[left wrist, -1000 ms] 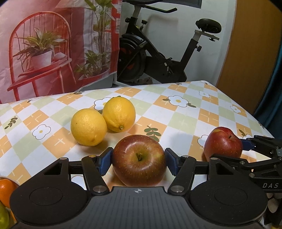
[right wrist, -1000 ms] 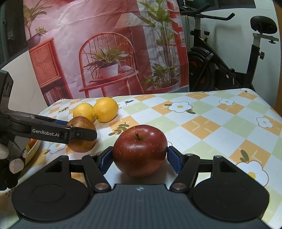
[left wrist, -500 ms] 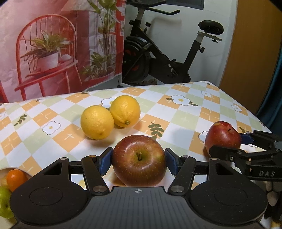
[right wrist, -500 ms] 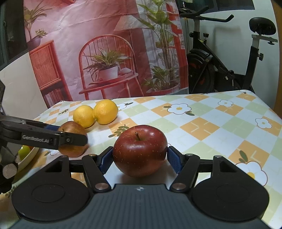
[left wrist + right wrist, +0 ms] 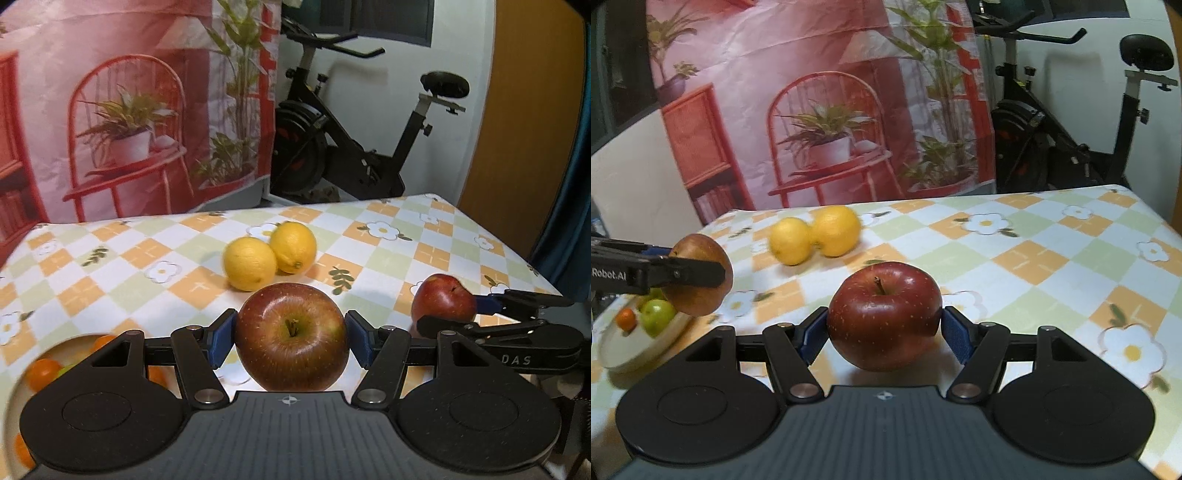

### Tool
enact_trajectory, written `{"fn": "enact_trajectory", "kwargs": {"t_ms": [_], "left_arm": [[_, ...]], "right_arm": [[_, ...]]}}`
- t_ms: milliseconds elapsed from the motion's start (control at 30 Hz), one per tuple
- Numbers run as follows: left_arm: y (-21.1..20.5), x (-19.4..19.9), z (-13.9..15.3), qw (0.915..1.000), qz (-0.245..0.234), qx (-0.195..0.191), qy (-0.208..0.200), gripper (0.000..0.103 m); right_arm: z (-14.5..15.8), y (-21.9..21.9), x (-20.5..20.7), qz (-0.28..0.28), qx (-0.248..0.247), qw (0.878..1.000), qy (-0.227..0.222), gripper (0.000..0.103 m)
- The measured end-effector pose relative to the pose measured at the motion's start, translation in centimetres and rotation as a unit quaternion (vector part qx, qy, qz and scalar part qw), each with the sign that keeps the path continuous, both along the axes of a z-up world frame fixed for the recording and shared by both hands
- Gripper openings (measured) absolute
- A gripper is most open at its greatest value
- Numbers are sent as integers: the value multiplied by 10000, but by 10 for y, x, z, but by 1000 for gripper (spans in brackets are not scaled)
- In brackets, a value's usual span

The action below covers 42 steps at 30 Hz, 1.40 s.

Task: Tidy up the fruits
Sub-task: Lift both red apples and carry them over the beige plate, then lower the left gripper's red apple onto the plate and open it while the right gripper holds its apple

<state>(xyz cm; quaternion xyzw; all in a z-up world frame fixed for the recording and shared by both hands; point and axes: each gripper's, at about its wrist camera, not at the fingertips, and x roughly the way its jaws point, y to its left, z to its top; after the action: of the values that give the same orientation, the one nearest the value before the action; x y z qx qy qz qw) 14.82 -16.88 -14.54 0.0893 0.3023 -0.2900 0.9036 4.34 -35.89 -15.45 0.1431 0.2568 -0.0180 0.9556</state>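
Observation:
My left gripper (image 5: 291, 338) is shut on a brownish-red apple (image 5: 291, 338) and holds it above the table, over a white bowl (image 5: 646, 350) of small oranges and green fruit. That apple also shows in the right wrist view (image 5: 698, 280). My right gripper (image 5: 884, 332) is shut on a dark red apple (image 5: 884, 314), also lifted; it shows in the left wrist view (image 5: 443, 299). Two lemons (image 5: 271, 258) lie side by side on the checked tablecloth (image 5: 369, 258), beyond both grippers.
The bowl (image 5: 14, 406) sits at the table's front left, partly hidden under my left gripper. An exercise bike (image 5: 351, 147) and a printed backdrop (image 5: 129, 110) stand behind the table. The table's right edge (image 5: 517, 251) drops off near the right gripper.
Both grippers have risen and pulled back with their apples. The left one has moved left over the bowl, which now shows more fully. The lemons look farther away.

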Motion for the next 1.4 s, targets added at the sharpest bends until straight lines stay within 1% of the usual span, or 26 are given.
{"fn": "enact_trajectory", "kwargs": {"t_ms": [167, 300, 433, 500, 667, 833, 933, 1100, 1233, 1333, 1400], "left_arm": [[43, -12, 16, 9996, 274, -4, -91, 66], [85, -17, 26, 9979, 638, -17, -54, 66], [119, -27, 29, 9958, 908, 55, -58, 66], [131, -28, 26, 9950, 997, 33, 45, 66], [149, -28, 17, 9931, 1152, 40, 229, 66], [162, -26, 7, 9916, 1229, -19, 407, 66], [168, -27, 0, 9910, 1251, -56, 480, 66], [177, -28, -4, 9902, 1301, -107, 488, 66], [181, -18, -7, 9883, 1411, -163, 561, 66], [179, -8, -5, 9876, 1444, -241, 573, 66], [175, -5, 0, 9888, 1377, -290, 507, 66]], "right_arm": [[10, 33, 3, 313, 19, 9994, -149, 68], [19, 64, 13, 614, -1, 9978, -244, 68], [27, 95, 25, 935, -57, 9951, -324, 68], [31, 111, 33, 1100, -74, 9933, -344, 68], [34, 145, 46, 1457, -113, 9887, -327, 68], [34, 172, 50, 1796, -195, 9832, -271, 68], [33, 182, 52, 1892, -220, 9814, -228, 68], [30, 191, 52, 1984, -220, 9798, -152, 68], [27, 196, 51, 2080, -233, 9778, -88, 68], [24, 202, 50, 2163, -249, 9760, -54, 68], [22, 204, 50, 2217, -262, 9748, -43, 68]]}}
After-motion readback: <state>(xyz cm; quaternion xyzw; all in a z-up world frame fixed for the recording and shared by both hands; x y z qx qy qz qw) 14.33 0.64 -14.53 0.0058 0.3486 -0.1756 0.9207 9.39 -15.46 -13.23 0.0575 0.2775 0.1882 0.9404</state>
